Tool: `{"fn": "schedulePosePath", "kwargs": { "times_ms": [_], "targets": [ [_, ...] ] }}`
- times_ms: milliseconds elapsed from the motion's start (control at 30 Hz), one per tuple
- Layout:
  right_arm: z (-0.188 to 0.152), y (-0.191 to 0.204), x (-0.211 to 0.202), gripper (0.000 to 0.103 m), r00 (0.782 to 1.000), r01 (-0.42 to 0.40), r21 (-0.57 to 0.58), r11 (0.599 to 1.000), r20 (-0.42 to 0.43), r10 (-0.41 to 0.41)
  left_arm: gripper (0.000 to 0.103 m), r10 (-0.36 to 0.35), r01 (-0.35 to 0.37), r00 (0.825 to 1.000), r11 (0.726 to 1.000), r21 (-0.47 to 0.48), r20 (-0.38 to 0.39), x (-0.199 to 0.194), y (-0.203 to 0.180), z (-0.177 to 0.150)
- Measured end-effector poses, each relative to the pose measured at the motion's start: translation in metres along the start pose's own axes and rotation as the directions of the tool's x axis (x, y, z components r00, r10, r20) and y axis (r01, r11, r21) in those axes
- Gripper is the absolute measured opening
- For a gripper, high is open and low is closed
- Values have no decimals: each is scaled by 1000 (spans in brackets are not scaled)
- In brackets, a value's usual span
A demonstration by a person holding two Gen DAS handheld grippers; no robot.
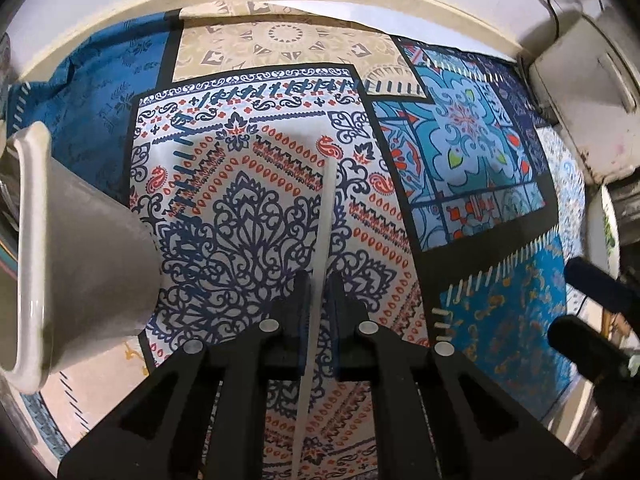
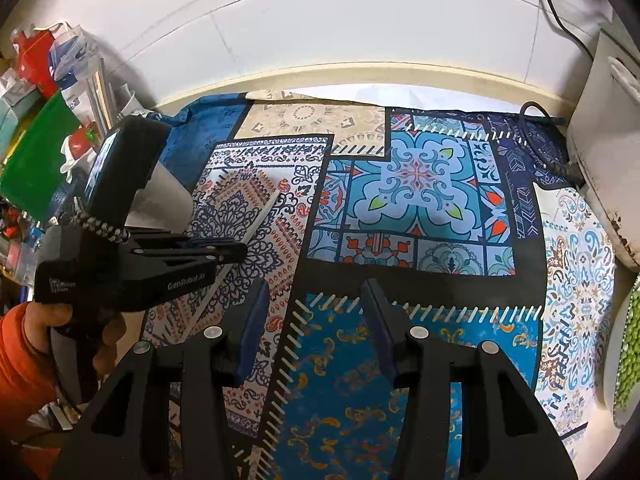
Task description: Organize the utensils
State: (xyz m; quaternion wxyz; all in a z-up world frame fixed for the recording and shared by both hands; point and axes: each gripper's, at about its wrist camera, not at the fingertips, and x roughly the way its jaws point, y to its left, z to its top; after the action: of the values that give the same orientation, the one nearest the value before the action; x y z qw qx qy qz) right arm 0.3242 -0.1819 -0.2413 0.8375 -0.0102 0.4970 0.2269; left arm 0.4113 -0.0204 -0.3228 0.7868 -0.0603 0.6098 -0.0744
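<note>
A patchwork-print tablecloth [image 1: 256,184] in blue, white, orange and beige covers the table, which ends at a cream raised edge [image 2: 360,70] against a white tiled wall [image 2: 320,12]. At 2 o'clock in the right wrist view stands a worn white appliance [image 2: 600,128] with a black cable running to it; at 9 to 10 o'clock sits a clutter of boxes and a green bin [image 2: 36,164], contents too jumbled to name. At 4 o'clock a bowl [image 2: 616,364] holds green peas. A beige utensil holder [image 1: 60,248] looms at 9 o'clock in the left wrist view; its inside is not visible. The left gripper [image 1: 318,292] has its jaws pinched narrow on a white chopstick [image 1: 326,216], which runs forward above the cloth toward 12 o'clock, just right of the holder. The right gripper [image 2: 316,316] hovers over the cloth with its jaws wide, holding nothing.
</note>
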Motion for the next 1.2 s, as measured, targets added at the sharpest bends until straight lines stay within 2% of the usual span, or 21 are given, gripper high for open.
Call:
{"fn": "schedulePosePath", "kwargs": {
  "times_ms": [233, 367, 567, 800, 1000, 1200],
  "targets": [
    [0, 4, 0, 44, 1000, 3, -17, 1000, 8, -3, 3, 68, -70, 998, 990, 124, 15, 1, -18, -4],
    [-1, 8, -3, 44, 1000, 9, -32, 999, 15, -9, 3, 72, -82, 995, 985, 155, 73, -20, -17, -12],
    [1, 14, -4, 44, 1000, 10, -46, 999, 22, -9, 3, 60, -94, 980, 981, 173, 190, -70, -15, -30],
    [3, 26, -8, 44, 999, 5, -80, 997, 43, -2, 3, 33, -75, 943, 991, 114, 332, -131, -7, -47],
    [6, 41, -12, 44, 997, -3, -117, 993, 73, 12, 0, 45, -89, 891, 993, 78, 451, -174, 0, -62],
    [13, 60, -14, 44, 994, -14, -171, 985, 102, 31, 0, 65, -122, 839, 990, 70, 540, -204, 6, -62]
  ]
}}
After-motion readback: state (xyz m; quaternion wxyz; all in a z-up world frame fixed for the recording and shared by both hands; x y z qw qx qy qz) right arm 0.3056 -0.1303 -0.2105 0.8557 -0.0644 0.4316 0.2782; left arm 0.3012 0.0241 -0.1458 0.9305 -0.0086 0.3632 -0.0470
